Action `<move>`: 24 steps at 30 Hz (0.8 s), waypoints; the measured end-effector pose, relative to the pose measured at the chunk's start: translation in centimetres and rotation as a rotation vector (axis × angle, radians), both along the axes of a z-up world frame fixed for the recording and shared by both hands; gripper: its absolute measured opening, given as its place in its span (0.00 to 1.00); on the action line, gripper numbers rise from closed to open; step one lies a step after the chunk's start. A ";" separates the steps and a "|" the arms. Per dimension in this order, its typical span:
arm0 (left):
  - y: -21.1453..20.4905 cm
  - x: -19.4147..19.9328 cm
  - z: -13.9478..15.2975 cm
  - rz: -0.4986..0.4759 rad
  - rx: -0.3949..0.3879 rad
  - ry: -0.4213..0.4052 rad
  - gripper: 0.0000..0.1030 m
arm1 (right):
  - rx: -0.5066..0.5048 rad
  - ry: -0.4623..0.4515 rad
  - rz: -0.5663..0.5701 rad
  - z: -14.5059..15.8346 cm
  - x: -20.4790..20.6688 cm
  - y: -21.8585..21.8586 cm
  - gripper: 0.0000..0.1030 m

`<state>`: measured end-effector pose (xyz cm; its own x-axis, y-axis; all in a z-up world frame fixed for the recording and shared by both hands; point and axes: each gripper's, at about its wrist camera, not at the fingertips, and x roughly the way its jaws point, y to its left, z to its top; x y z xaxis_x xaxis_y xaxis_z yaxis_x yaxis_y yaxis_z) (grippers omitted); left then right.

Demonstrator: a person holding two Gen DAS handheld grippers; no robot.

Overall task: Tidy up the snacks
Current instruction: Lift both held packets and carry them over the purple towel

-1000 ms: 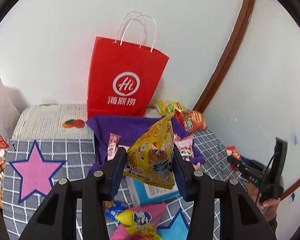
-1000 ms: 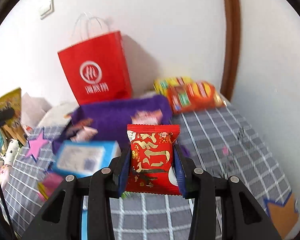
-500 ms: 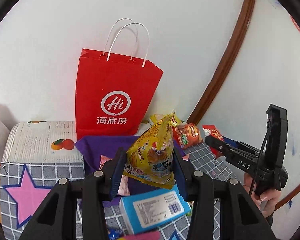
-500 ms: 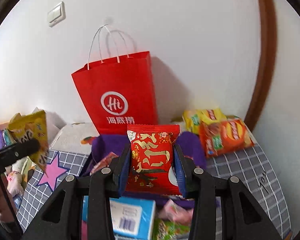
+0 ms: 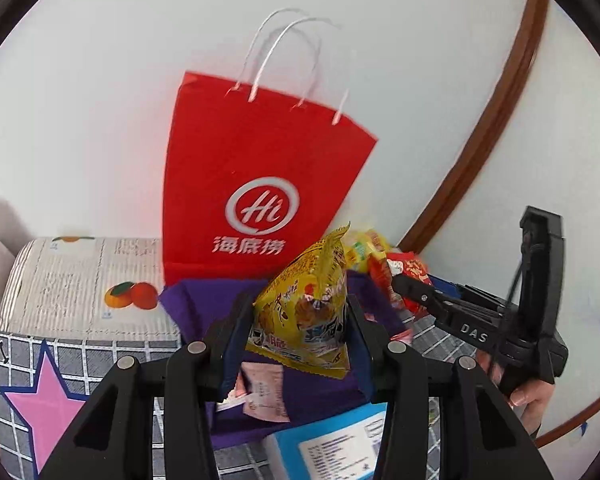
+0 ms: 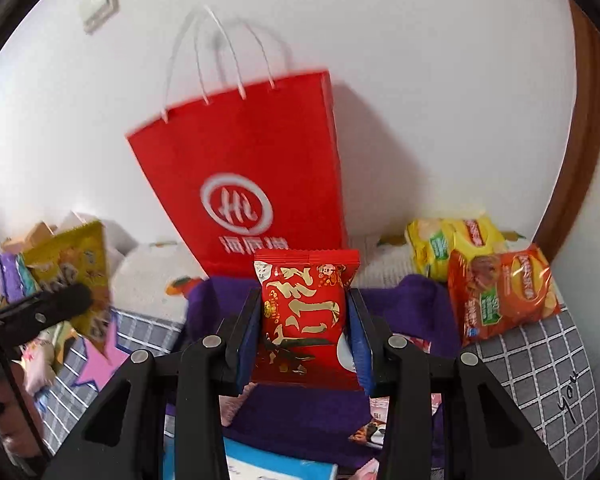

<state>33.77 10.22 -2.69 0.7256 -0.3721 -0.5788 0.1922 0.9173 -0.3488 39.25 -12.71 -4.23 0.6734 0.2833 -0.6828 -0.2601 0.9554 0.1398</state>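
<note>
- We see the red bag (image 5: 256,184): matt paper, smooth, with white cord handles.
- Yellow pack (image 5: 304,308) in our left gripper (image 5: 298,344): glossy crinkled plastic film.
- Red pack (image 6: 306,312) in our right gripper (image 6: 304,344): shiny film, gold print.
- Orange chip bag (image 6: 500,292) and yellow chip bag (image 6: 452,244): glossy film, creased.
- Both grippers: matt black plastic, metal pin heads; blue pads (image 5: 232,344) look rubbery.
- Purple cloth (image 5: 204,304): soft, matt.
- Grid cover (image 6: 540,356): matt woven fabric.
- Blue box (image 5: 336,448): smooth card.
- Trim (image 5: 496,120): brown, wood-like, slight sheen.
</note>
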 end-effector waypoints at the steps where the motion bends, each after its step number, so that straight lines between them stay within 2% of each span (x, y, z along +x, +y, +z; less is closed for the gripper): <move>1: 0.2 0.3 -0.4 0.010 0.000 0.013 0.42 | -0.014 0.022 0.001 -0.6 0.6 0.0 0.39; 12: 1.2 2.4 -3.9 0.064 0.019 0.126 0.42 | -0.053 0.219 0.067 -6.7 3.1 -0.8 0.39; 15: 1.3 3.0 -4.7 0.065 0.005 0.157 0.42 | -0.106 0.303 0.070 -9.0 3.9 -0.3 0.39; 24: 0.9 3.8 -6.6 0.051 -0.007 0.208 0.42 | -0.140 0.389 0.121 -12.2 3.9 1.1 0.39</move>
<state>37.59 11.12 -9.31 0.6084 -0.3428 -0.7158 0.0690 0.9214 -0.3826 43.19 -11.64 -16.40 0.3261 0.2312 -0.9166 -0.3247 0.9380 0.1211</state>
